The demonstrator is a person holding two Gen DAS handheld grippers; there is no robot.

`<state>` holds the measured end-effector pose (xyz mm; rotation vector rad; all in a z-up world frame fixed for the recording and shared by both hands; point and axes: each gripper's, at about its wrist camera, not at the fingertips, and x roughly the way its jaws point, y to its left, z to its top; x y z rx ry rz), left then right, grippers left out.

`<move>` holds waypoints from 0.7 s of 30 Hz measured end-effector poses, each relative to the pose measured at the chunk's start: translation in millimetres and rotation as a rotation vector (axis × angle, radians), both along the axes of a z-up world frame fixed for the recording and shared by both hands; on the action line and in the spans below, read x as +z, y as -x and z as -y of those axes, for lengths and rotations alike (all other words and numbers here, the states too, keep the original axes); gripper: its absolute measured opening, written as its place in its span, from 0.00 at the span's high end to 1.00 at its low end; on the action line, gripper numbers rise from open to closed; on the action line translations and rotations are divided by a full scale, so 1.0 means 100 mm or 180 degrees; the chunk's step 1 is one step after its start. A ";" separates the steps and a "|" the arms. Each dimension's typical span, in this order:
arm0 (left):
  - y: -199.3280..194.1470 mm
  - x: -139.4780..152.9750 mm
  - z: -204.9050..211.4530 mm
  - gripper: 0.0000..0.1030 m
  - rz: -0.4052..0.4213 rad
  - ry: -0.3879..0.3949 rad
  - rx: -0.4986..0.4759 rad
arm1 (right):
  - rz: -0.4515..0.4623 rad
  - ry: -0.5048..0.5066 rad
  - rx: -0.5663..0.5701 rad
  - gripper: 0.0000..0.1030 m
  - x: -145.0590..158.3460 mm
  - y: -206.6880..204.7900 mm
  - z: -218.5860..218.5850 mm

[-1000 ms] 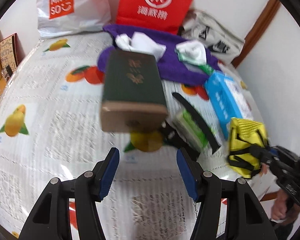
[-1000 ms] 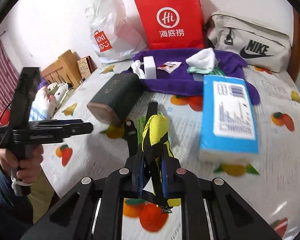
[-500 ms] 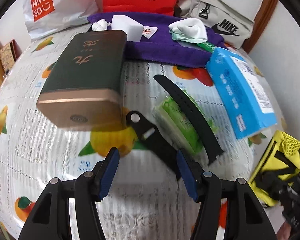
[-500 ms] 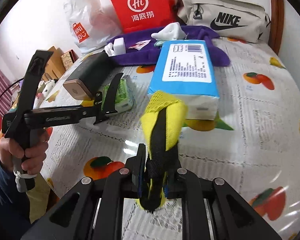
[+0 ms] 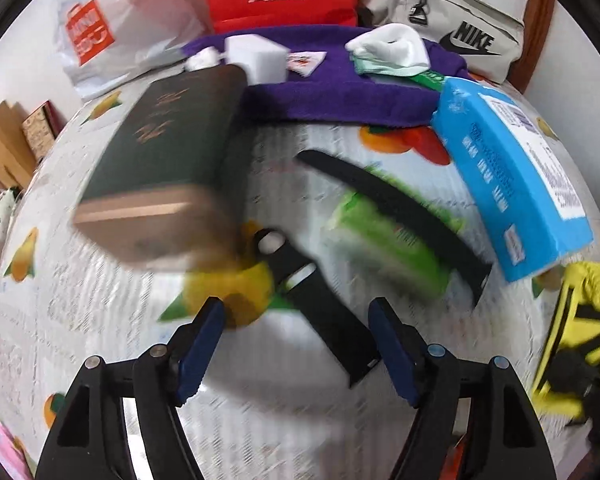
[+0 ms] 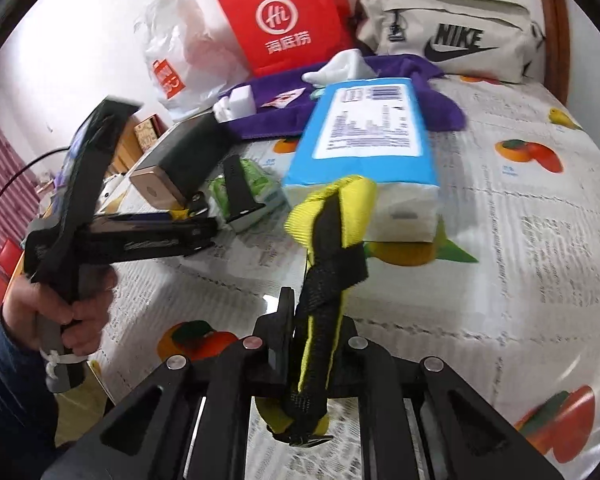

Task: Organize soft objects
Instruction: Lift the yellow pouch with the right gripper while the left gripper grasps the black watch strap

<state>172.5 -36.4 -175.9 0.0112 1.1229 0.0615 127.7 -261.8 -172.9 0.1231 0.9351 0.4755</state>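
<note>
Early in sorting: right gripper (image 6: 306, 354) clamped on yellow mesh bag (image 6: 332, 216); left gripper (image 5: 296, 344) just opening, empty, above black strap (image 5: 324, 312); most items unsorted.

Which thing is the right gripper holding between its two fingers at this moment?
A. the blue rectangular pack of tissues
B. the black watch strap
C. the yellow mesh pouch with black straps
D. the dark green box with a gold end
C: in the right wrist view the right gripper is shut on the yellow mesh pouch with black straps, which stands up from between its jaws.
</note>
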 end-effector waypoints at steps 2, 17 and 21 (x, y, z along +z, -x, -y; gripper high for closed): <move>0.09 0.01 -0.11 0.29 -0.0029 -0.0025 0.0025 | -0.0008 -0.0006 -0.0041 0.89 -0.01 0.02 0.07; 0.17 0.03 -0.04 0.79 0.0237 0.0175 -0.0308 | 0.0043 0.0132 -0.0166 0.89 0.04 0.11 0.13; 0.19 0.01 0.01 0.80 0.0317 0.0080 -0.0366 | 0.0025 0.0097 -0.0223 0.89 0.00 0.07 0.14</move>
